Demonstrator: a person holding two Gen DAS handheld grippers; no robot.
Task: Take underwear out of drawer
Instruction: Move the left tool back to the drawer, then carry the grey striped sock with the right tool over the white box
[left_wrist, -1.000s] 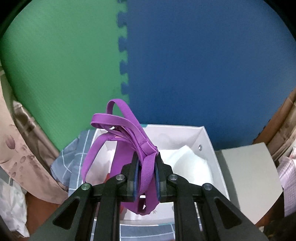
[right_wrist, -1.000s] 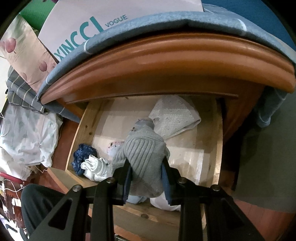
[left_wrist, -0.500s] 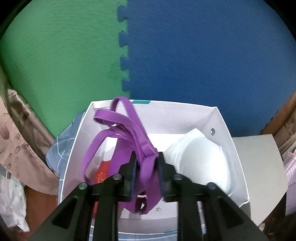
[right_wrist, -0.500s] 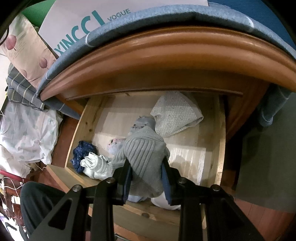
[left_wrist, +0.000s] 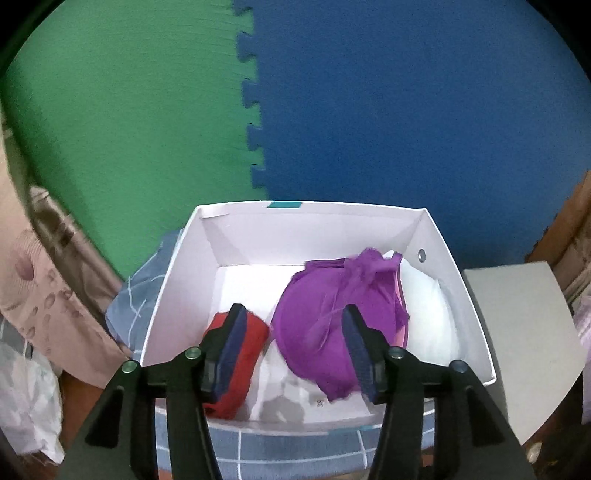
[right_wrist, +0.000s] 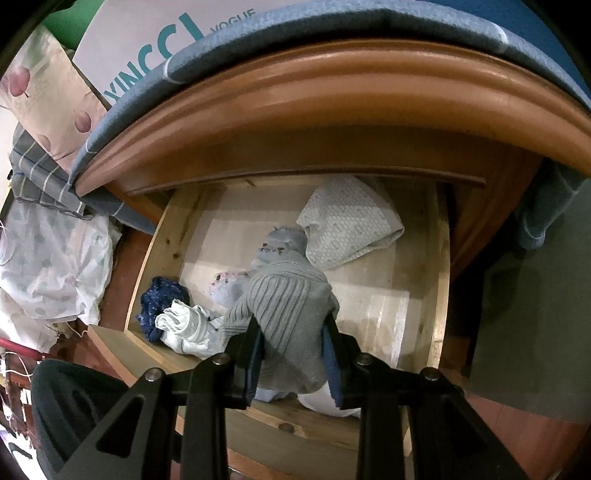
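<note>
While your left gripper (left_wrist: 293, 347) hangs over the white box (left_wrist: 467, 295), the purple bra (left_wrist: 332, 317) lies inside it, free of the pads: the jaws have just been opening and now stand apart with the bra showing between them but untouched. It rests partly on a white padded garment (left_wrist: 432, 314) toward the box's right wall, and a red piece (left_wrist: 251, 339) sits at the near left corner, partly behind your left finger. That box stands on a blue checked cloth (left_wrist: 140, 299), with a green and blue foam mat (left_wrist: 332, 110) rising behind it and a grey lid (left_wrist: 517, 332) just beside it on the right. Your right gripper (right_wrist: 293, 343) is clamped on a grey ribbed garment (right_wrist: 284, 299), held above the near edge of the open wooden drawer (right_wrist: 159, 254). Down in the drawer you can see a dark blue bundle (right_wrist: 162, 295) and a white crumpled piece (right_wrist: 181, 325) at the left, a pale flowered item (right_wrist: 229, 280) near them, and a folded patterned cloth (right_wrist: 351, 221) toward the back. Over the drawer curves the cabinet's wooden top edge (right_wrist: 332, 96), draped with blue cloth.
</note>
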